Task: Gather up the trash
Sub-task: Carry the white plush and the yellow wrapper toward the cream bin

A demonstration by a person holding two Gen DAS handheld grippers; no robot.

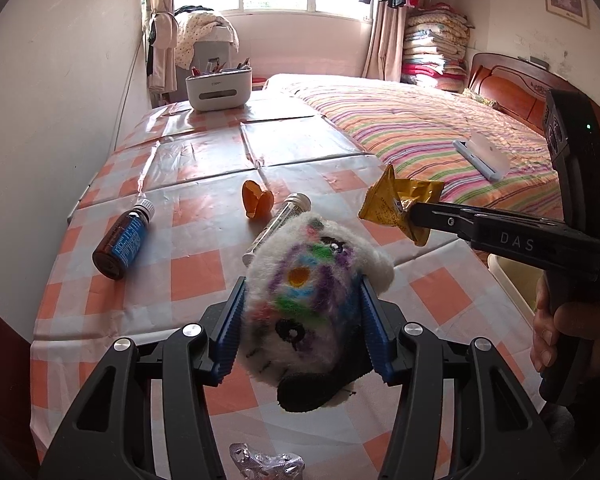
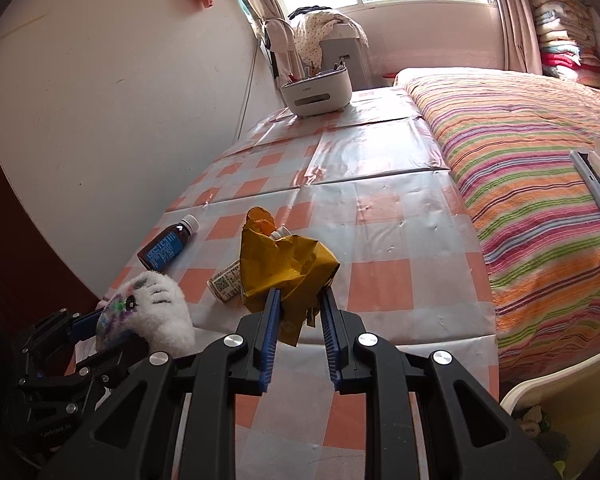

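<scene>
My left gripper [image 1: 302,282] is shut on a white plush toy [image 1: 300,300] scribbled with coloured marks, held just above the checked tablecloth [image 1: 196,276]. To the right, my right gripper [image 1: 414,210] is shut on a crumpled yellow wrapper [image 1: 396,204], lifted over the table's right edge. In the right wrist view the wrapper [image 2: 284,264] sticks up between the blue pads [image 2: 270,320] of the right gripper [image 2: 300,294], and the toy [image 2: 160,304] shows at lower left. On the cloth lie an orange peel [image 1: 256,200], a brown bottle [image 1: 120,240], a labelled vial [image 1: 278,220] and a foil blister pack [image 1: 266,462].
A white organiser box [image 1: 219,88] stands at the table's far end. A striped bed [image 1: 420,132] adjoins the table's right side, with a white and blue case [image 1: 482,158] on it. A pale bin rim [image 2: 540,392] shows beside the table's near right corner. A hand [image 1: 552,332] grips the right tool.
</scene>
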